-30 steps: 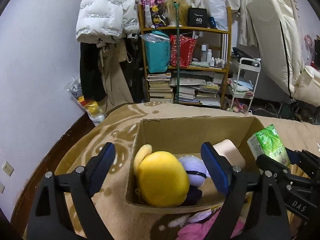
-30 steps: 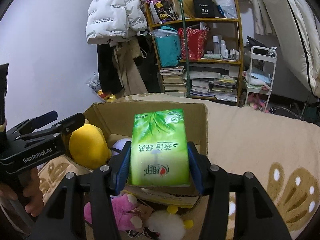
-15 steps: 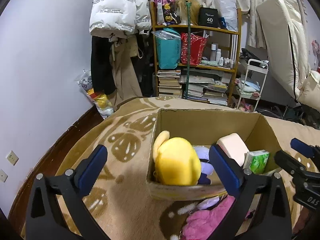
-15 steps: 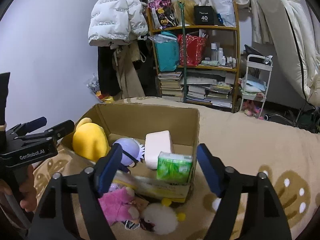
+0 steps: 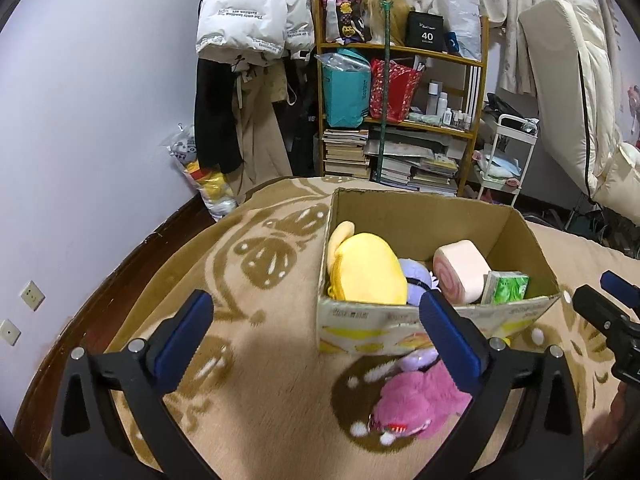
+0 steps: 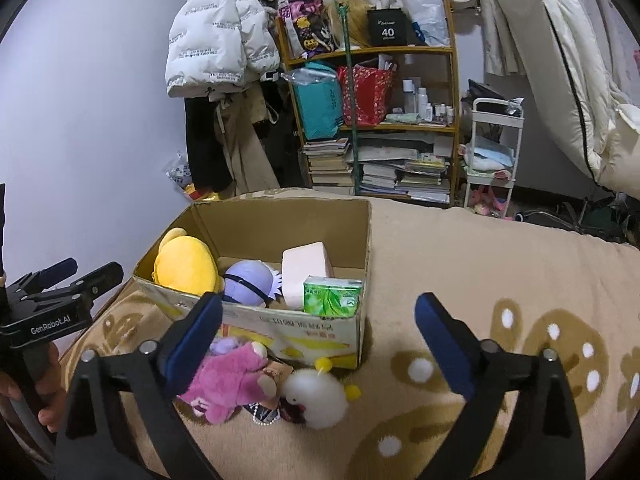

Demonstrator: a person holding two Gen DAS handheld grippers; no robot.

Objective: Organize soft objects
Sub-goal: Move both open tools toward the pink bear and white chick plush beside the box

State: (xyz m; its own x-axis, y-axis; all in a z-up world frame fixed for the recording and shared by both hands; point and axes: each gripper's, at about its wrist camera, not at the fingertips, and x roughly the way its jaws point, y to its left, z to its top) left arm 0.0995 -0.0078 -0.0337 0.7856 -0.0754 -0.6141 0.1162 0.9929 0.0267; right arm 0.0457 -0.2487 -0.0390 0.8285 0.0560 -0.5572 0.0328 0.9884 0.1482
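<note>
Altogether 4 soft items fill the box point(image 6: 312, 332), 2 plushies point(image 6: 236, 380) outside.

A: Inside the brown cardboard box point(image 6: 276, 236), a yellow plush point(image 6: 186, 262) is sitting beside a lavender plush point(image 6: 248, 282).

B: A green tissue pack point(image 6: 332, 296) is showing there too; a pink plush point(image 6: 230, 378) is lying before the box.
</note>
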